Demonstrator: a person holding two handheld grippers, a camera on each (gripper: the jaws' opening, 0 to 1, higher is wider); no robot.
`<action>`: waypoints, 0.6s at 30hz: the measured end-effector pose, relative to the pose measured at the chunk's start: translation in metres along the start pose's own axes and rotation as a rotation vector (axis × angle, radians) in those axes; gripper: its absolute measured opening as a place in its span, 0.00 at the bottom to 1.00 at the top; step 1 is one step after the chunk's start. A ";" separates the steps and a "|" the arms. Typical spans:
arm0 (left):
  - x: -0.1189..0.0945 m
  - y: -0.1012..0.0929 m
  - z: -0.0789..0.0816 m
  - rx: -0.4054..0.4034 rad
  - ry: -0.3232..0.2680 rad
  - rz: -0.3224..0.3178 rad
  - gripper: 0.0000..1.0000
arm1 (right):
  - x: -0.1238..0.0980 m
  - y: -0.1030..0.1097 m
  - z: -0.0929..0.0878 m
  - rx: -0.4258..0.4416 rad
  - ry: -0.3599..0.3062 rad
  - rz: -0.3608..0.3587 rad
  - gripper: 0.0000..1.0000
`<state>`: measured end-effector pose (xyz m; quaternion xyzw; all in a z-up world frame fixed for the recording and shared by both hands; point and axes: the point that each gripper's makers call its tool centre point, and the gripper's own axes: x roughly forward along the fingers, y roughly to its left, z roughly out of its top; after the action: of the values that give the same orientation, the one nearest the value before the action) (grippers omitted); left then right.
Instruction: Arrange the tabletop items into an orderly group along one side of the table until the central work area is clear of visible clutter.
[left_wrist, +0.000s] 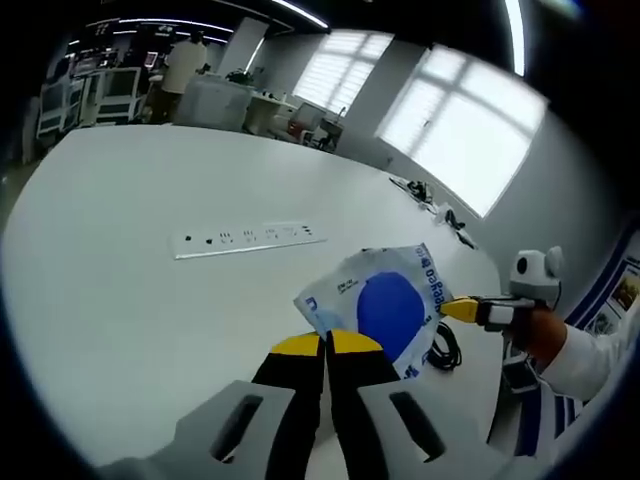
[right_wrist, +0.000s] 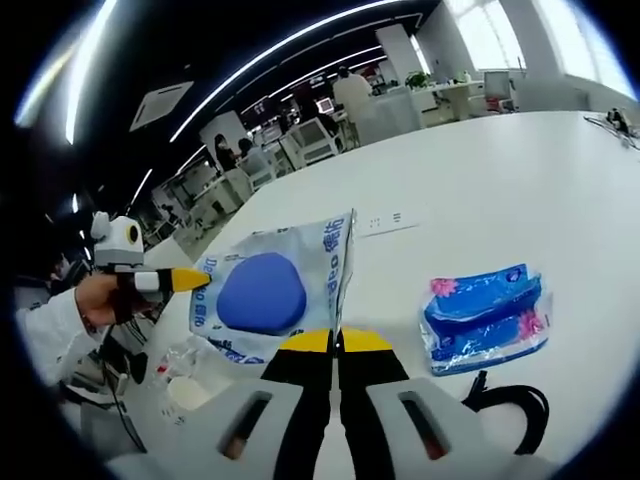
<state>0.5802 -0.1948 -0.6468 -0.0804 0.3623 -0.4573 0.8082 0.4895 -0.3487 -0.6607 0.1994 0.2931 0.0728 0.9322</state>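
Both tongs are clamped on opposite edges of the clear bag with the blue disc: left tongs, right tongs. A tissue pack lies right on the table; black cable nearby.

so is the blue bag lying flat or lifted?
Lifted: the blue bag hangs stretched between the left gripper and right gripper, both shut on its edges.

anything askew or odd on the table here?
Yes: the clear bag with the blue pad is off the white table, stretched between both grippers. The left gripper and right gripper each pinch an edge. The blue tissue pack lies loose beside a black cable.
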 end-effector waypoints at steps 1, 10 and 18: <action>0.003 0.001 -0.002 0.001 0.005 0.002 0.00 | 0.001 -0.001 -0.002 0.000 0.004 -0.004 0.00; 0.024 0.012 -0.020 -0.024 0.063 0.016 0.00 | 0.017 -0.020 -0.021 0.041 0.034 -0.043 0.00; 0.039 0.020 -0.033 -0.045 0.100 0.021 0.00 | 0.028 -0.033 -0.034 0.068 0.057 -0.066 0.00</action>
<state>0.5847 -0.2084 -0.6997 -0.0719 0.4133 -0.4440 0.7917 0.4932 -0.3604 -0.7142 0.2192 0.3281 0.0375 0.9181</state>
